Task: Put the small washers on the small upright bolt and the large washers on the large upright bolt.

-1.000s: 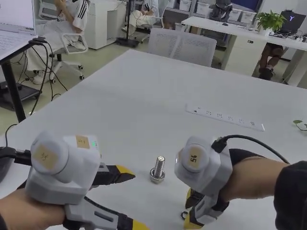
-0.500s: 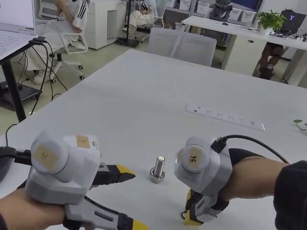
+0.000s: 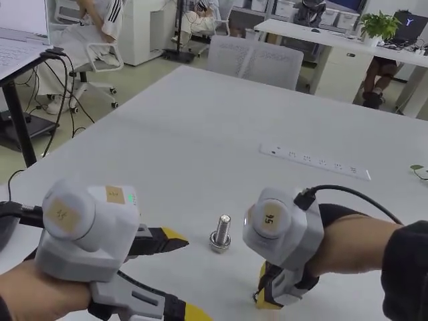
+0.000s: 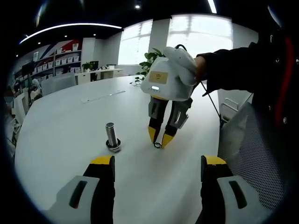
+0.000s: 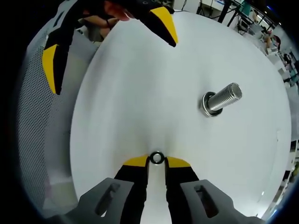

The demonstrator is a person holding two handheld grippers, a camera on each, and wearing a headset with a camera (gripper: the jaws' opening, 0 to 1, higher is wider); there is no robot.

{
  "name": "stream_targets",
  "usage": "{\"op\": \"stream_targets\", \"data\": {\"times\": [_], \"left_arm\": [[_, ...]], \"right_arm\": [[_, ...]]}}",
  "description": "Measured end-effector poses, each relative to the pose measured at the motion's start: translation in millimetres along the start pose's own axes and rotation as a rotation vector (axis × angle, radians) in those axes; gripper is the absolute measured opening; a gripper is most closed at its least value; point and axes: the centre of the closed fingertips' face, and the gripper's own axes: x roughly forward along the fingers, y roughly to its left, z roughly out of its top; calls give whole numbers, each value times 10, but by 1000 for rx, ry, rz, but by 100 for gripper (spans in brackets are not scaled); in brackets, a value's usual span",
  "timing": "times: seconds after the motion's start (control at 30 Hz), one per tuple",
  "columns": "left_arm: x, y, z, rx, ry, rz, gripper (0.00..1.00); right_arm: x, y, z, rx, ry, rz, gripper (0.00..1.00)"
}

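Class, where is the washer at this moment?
The washer is pinched between the right gripper's jaw tips, low and just right of the upright bolt in the head view.

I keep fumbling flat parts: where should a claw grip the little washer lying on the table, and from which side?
Pinch the small washer across its outer rim, at two opposite edges, coming down from above with the tips at the table. It is a thin, low ring, so probably only the rim offers purchase. The right claw flanks it this way.
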Motion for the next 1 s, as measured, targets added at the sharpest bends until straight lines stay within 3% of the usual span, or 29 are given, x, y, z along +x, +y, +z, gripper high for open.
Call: {"op": "stream_targets", "data": {"times": [0.73,1.0], "left_arm": [[6,-6,-4,2,0,-5,74],[19,-18,0,5,4,-9,74]], "right_arm": [[-71,-6,-45,27,3,-4,14],[-186,-25,-69,35,-14,-19,14]]}}
